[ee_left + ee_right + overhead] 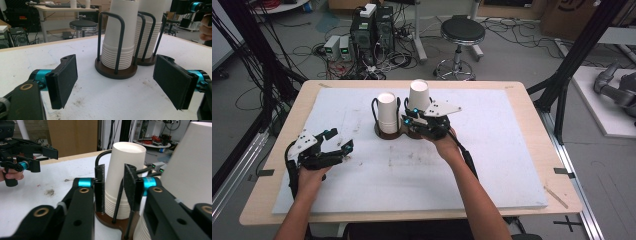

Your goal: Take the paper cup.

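Two jaws of my left gripper (341, 140) sit spread on the white padded surface (492, 165), idle at the near left. Farther off, my right gripper (114, 173) has its jaws narrowed around the left stack of white paper cups (128, 157) in the dark wire-and-wood holder (115, 72), probably to lift one. I cannot tell whether they are pinching it.

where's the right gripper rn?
High view: right gripper sits mid-table at the foot of the right cup stack, beside the left cup stack.

Left gripper (336, 140) low, jaws spread wide; right gripper (414, 118) farther forward, jaws narrowed
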Available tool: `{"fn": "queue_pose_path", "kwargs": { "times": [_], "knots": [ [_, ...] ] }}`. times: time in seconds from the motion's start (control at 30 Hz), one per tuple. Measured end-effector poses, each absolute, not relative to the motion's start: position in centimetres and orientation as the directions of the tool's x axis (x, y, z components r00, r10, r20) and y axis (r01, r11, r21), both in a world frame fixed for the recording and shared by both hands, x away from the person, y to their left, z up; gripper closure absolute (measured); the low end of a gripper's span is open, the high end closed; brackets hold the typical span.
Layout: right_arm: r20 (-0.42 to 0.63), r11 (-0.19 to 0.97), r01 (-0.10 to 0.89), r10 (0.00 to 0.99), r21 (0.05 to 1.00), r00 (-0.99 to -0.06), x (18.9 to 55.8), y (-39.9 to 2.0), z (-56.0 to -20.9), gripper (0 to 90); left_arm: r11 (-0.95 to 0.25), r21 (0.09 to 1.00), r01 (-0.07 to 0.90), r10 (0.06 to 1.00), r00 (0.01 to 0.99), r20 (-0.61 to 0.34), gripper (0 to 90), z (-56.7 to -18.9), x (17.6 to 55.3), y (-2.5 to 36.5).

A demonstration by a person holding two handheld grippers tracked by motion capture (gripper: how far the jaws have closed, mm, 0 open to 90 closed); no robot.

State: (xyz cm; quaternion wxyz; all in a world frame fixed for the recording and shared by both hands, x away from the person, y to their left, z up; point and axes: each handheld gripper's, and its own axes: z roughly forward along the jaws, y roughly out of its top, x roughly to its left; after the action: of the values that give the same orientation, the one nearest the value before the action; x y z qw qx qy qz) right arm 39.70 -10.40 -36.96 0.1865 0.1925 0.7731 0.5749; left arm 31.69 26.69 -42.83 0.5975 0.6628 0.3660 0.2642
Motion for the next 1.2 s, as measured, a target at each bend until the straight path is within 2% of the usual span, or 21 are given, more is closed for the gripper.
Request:
{"fn": "queue_pose_path", "kwargs": {
  "times": [0.03, 0.27, 0.73, 1.2],
  "knots": [
    [-0.067, 0.265, 0.083, 0.512, 0.961, -0.856, 39.7, -10.4, -37.0, 75.0, -0.018, 0.985, 0.169, 0.801, 0.592, -0.087, 19.6, -42.8, 31.7, 26.7],
    [-0.059, 0.252, 0.088, 0.523, 0.964, -0.85, 40.3, -8.2, -37.1, 90.0, -0.016, 0.985, 0.172, 0.801, 0.592, -0.09, 19.6, -42.9, 31.7, 26.7],
    [-0.009, 0.228, 0.143, 0.558, 0.963, -0.83, 41.2, -5.4, -39.0, 90.0, -0.011, 0.985, 0.173, 0.8, 0.592, -0.095, 19.6, -42.9, 31.7, 26.8],
    [0.024, 0.288, 0.236, 0.585, 0.928, -0.81, 41.2, -3.6, -42.7, 90.0, -0.007, 0.985, 0.173, 0.802, 0.589, -0.097, 19.6, -42.9, 31.8, 26.9]
  ]
}}
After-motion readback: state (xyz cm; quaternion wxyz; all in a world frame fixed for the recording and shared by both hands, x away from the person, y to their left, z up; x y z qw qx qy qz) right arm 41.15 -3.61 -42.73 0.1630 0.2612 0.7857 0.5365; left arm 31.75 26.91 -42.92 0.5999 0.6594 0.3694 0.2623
